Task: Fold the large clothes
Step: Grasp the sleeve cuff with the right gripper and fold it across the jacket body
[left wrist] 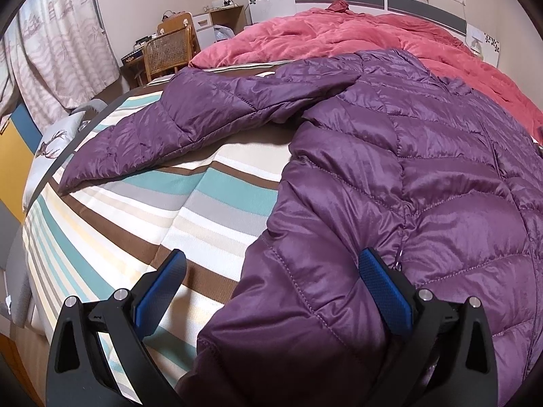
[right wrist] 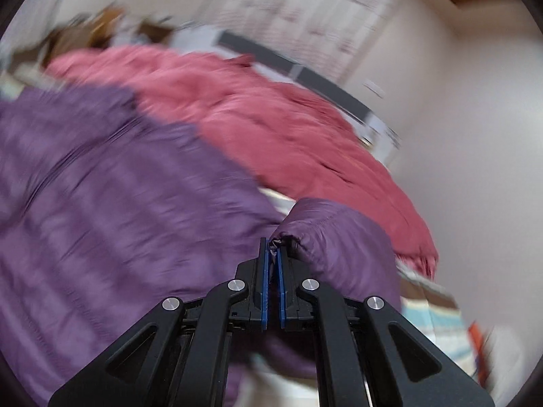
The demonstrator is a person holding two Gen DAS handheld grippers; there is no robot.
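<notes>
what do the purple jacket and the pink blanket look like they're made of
Purple jacket: thin synthetic shell, probably nylon, with puffy fill; it has a sheen and stitched quilting. Pink blanket: soft matte plush, perhaps fleece or velvet; no shine, rumpled folds.

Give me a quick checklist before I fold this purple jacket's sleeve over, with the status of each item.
1. Right gripper shut on the sleeve cuff: ok.
2. Left gripper open, straddling the purple jacket hem edge, not clamped: not ok if it should pin the hem.
3. Other sleeve spread on the striped bedspread: ok.
4. Jacket body lying flat: ok in the left view.
5. Pink quilt meets the jacket's far edge; overlap: cannot tell.
6. Right view sharp enough to aim: not ok, blurred.
</notes>
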